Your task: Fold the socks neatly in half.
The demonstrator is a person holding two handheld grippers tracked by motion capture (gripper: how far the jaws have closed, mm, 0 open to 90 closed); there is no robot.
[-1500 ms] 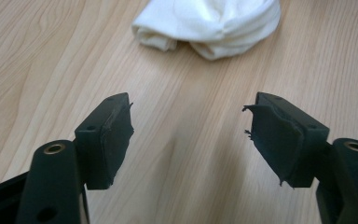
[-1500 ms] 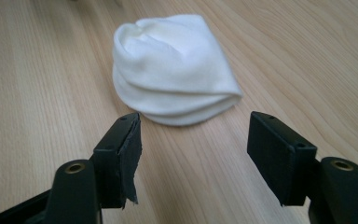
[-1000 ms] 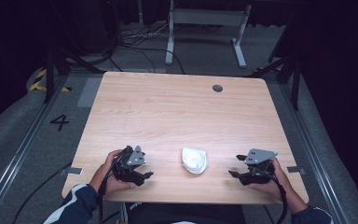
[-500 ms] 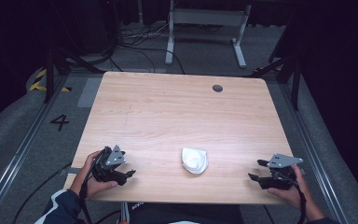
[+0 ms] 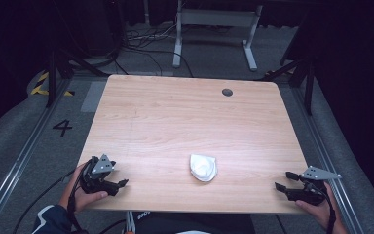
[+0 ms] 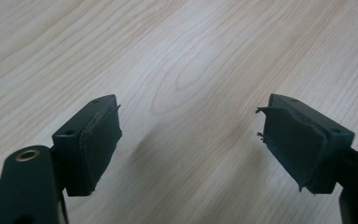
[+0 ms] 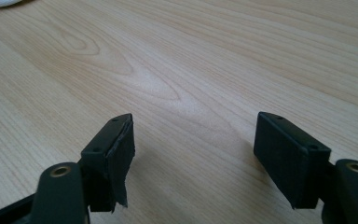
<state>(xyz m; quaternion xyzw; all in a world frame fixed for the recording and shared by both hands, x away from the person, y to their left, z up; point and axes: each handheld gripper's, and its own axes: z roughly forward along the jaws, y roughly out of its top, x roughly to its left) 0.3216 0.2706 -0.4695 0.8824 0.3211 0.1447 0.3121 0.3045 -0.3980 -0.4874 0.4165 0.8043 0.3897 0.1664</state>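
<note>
A small white crumpled thing (image 5: 203, 167), perhaps a cloth or a mask, lies on the wooden table (image 5: 190, 122) near the middle of its front edge. My left gripper (image 5: 118, 185) rests at the table's front left corner, held in a hand, well to the left of the white thing. Its jaws stand open over bare wood (image 6: 189, 135). My right gripper (image 5: 282, 181) sits at the front right corner, also open, with nothing between its pads (image 7: 193, 149). A sliver of the white thing (image 7: 0, 2) shows at the top left edge of the right gripper view.
A dark round grommet (image 5: 227, 92) is set into the table near its far right. A white desk frame (image 5: 214, 19) and cables stand on the floor beyond. A "4" (image 5: 62, 127) is marked on the grey floor at the left.
Both grippers have drawn apart, away from the white thing: the left one to the front left corner, the right one to the front right corner. The white thing has not moved.
</note>
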